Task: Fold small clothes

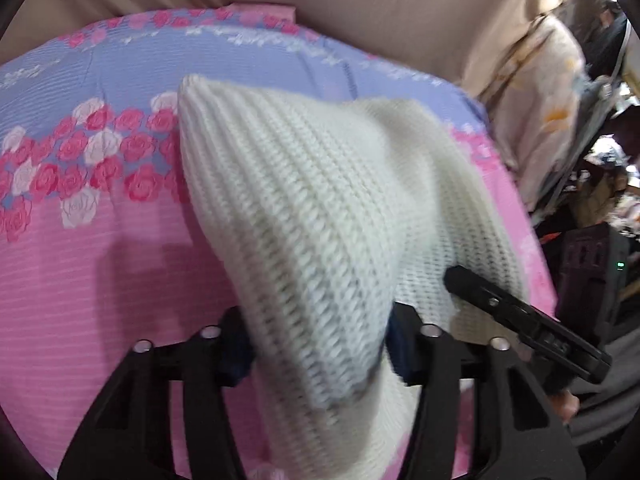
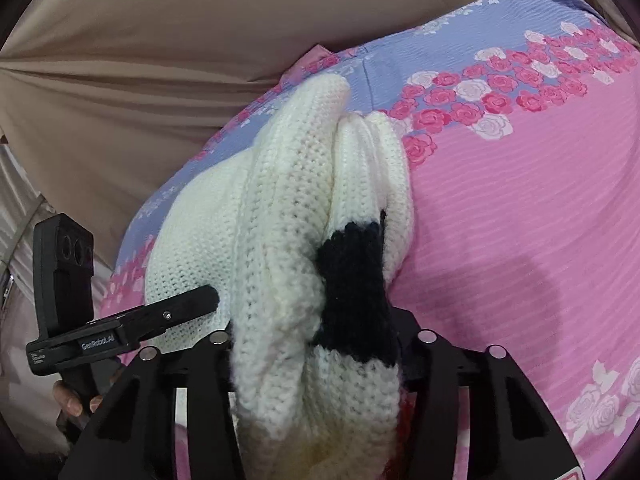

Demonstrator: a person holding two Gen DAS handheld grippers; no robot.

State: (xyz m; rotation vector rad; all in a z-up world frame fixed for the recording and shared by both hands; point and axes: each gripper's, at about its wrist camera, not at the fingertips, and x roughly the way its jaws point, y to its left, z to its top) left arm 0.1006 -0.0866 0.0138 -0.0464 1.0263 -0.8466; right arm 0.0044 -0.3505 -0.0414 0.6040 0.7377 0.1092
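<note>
A small white knit garment (image 1: 312,208) hangs bunched over the pink and lilac floral sheet (image 1: 80,240). My left gripper (image 1: 320,344) is shut on its lower edge. In the right wrist view the same white knit (image 2: 280,208) shows a black knit patch (image 2: 356,292); my right gripper (image 2: 316,348) is shut on the fabric there. Each gripper shows in the other's view: the right one (image 1: 520,316) at the knit's right side, the left one (image 2: 160,316) at its left side. The fingertips are hidden by the fabric.
The floral sheet (image 2: 520,200) covers the work surface. A tan cloth backdrop (image 2: 160,60) hangs behind it. A pale floral garment (image 1: 540,112) and dark clutter (image 1: 592,264) stand off the sheet's right edge.
</note>
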